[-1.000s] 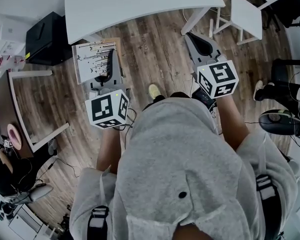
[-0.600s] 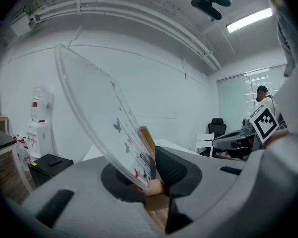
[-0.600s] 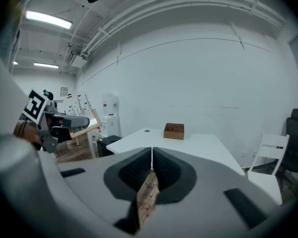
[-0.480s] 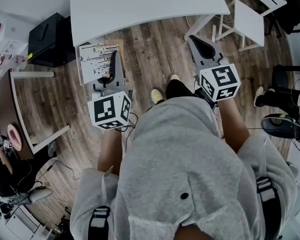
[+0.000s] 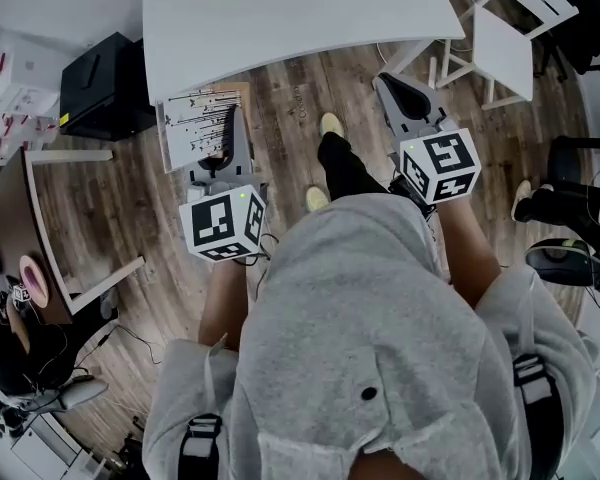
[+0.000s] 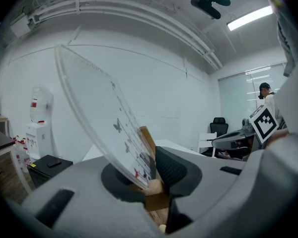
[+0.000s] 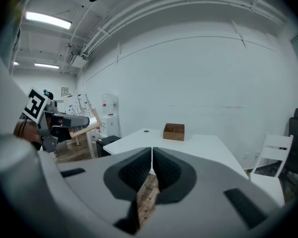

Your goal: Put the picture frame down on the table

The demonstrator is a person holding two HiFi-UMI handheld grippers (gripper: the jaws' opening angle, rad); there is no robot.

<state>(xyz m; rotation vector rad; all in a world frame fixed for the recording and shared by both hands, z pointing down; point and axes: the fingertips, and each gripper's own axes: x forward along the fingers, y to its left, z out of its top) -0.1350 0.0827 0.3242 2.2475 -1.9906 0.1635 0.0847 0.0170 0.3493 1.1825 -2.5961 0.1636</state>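
White surface (image 5: 300,13) now closer | left hand-held gripper (image 5: 223,133) clamps wood-backed printed picture frame (image 5: 188,120) | right hand-held gripper (image 5: 400,88) closed, empty | set-down pending

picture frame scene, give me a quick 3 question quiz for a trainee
1. True or false: the picture frame already lies on the white table.
2. Which tool grips the frame? A) left B) right C) both
3. Fill in: the right tool is ____, with nothing between its jaws.

Key
1. False. It is held up over the wooden floor, short of the table.
2. A. The left tool is clamped on the frame's lower edge.
3. Shut.
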